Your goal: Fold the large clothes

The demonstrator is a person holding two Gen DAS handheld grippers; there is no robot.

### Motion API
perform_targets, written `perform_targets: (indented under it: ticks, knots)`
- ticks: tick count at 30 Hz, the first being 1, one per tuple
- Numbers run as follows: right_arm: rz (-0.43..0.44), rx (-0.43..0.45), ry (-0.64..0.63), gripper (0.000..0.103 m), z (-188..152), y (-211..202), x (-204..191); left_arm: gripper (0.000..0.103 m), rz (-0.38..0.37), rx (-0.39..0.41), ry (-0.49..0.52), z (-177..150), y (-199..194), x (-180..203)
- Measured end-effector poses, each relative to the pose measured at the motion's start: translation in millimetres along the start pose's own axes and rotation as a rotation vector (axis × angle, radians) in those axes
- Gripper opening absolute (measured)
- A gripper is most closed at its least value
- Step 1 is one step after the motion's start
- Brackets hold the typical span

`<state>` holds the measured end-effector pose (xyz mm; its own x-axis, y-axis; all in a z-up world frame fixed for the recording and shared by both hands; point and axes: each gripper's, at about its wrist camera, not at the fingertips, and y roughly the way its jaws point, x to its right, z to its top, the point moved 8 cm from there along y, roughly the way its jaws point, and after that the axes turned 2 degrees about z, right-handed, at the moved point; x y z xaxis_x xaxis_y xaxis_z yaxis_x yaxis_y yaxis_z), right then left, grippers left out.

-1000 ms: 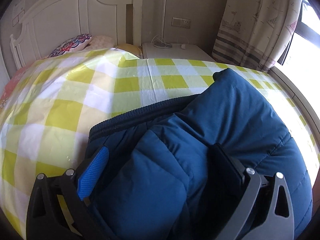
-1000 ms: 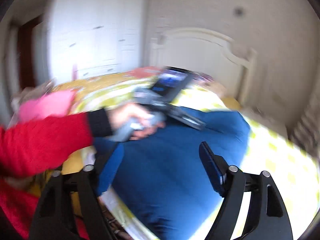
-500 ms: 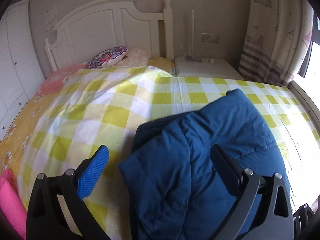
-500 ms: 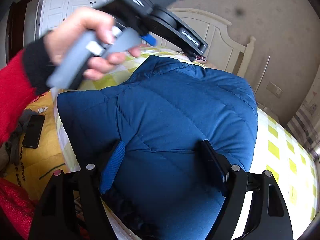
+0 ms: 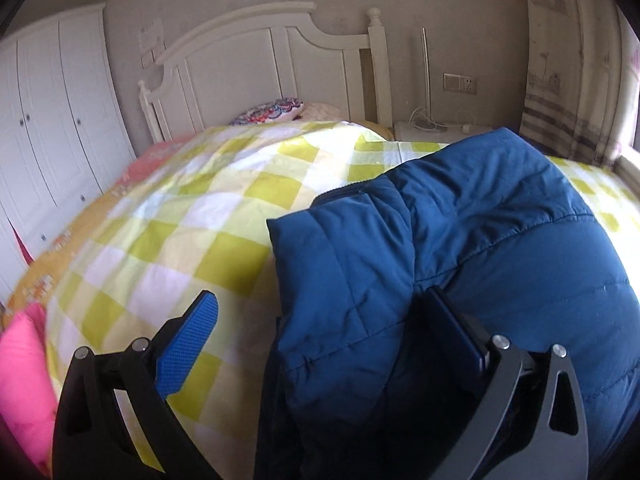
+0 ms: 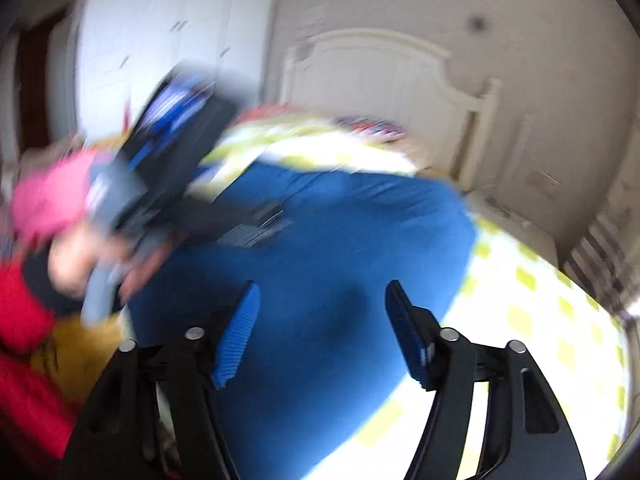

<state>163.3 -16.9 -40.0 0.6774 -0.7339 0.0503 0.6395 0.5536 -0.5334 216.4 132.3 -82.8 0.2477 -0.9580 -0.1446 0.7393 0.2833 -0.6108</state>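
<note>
A blue padded jacket (image 5: 460, 264) lies folded over on a yellow-and-white checked bed cover (image 5: 192, 232). My left gripper (image 5: 320, 328) is open; the jacket's folded edge lies between and over its right finger, with nothing gripped. In the blurred right wrist view the jacket (image 6: 328, 248) fills the middle. My right gripper (image 6: 320, 320) is open above it and empty. The left gripper (image 6: 160, 168) shows there at upper left, held by a hand in a red sleeve.
A white headboard (image 5: 264, 68) and pillows (image 5: 276, 110) stand at the far end. A white wardrobe (image 5: 48, 128) is on the left, a nightstand (image 5: 432, 132) and curtain (image 5: 568, 80) on the right. A pink cushion (image 5: 20, 380) lies at lower left.
The left gripper has pulled back and left, off the jacket, leaving it folded. The right gripper has lifted away from the jacket and is moving fast, blurring its view.
</note>
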Motion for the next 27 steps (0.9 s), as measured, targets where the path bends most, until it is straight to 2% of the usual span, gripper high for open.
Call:
perform_targets:
  ticks: [3, 6, 9, 11, 12, 15, 17, 19, 21, 22, 24, 26, 27]
  knots:
    - [-0.025, 0.007, 0.085, 0.048, 37.4, 29.3, 51.4, 0.101, -0.066, -0.032, -0.06, -4.0, 6.9, -6.2]
    - [-0.039, -0.034, 0.084, 0.037, 62.3, 74.7, 76.1, 0.101, -0.076, -0.032, -0.089, -7.1, 8.7, -10.3]
    - [-0.037, -0.119, 0.085, 0.034, 66.6, 140.0, 90.1, 0.101, -0.036, 0.004, -0.088, -7.9, 5.5, -11.6]
    - [0.007, -0.26, 0.091, 0.034, 44.4, 185.1, 92.9, 0.101, -0.006, 0.024, -0.089, -6.8, 3.3, -12.8]
    - [0.004, -0.269, 0.08, 0.034, 41.7, 192.1, 92.4, 0.101, 0.001, 0.022, -0.09, -6.8, 3.7, -13.1]
    - [-0.027, -0.324, -0.018, 0.034, 44.5, 191.4, 87.1, 0.101, -0.04, 0.01, -0.111, -8.3, 6.1, -15.2]
    - [-0.015, -0.337, -0.01, 0.034, 54.1, 183.0, 91.0, 0.101, -0.04, 0.015, -0.112, -8.8, 5.0, -15.7]
    - [-0.003, -0.248, 0.075, 0.034, 74.1, 161.7, 101.8, 0.101, -0.037, 0.02, -0.109, -9.1, 4.5, -15.5]
    - [-0.033, -0.185, 0.127, 0.034, 83.8, 149.6, 115.2, 0.101, -0.04, 0.022, -0.113, -10.0, 3.9, -16.1]
    - [-0.048, -0.197, 0.138, 0.034, 79.0, 153.0, 120.0, 0.101, -0.043, 0.019, -0.114, -9.9, 4.1, -15.9]
    - [-0.029, -0.331, 0.094, 0.034, 41.8, 183.8, 111.2, 0.101, -0.052, 0.006, -0.115, -9.4, 6.6, -15.8]
    - [-0.08, -0.297, 0.023, 0.034, 34.7, 191.0, 102.5, 0.101, -0.067, -0.019, -0.118, -10.3, 10.5, -15.9]
    - [-0.099, -0.324, 0.018, 0.034, 37.8, 191.1, 101.8, 0.101, -0.082, -0.028, -0.126, -10.9, 11.5, -16.5]
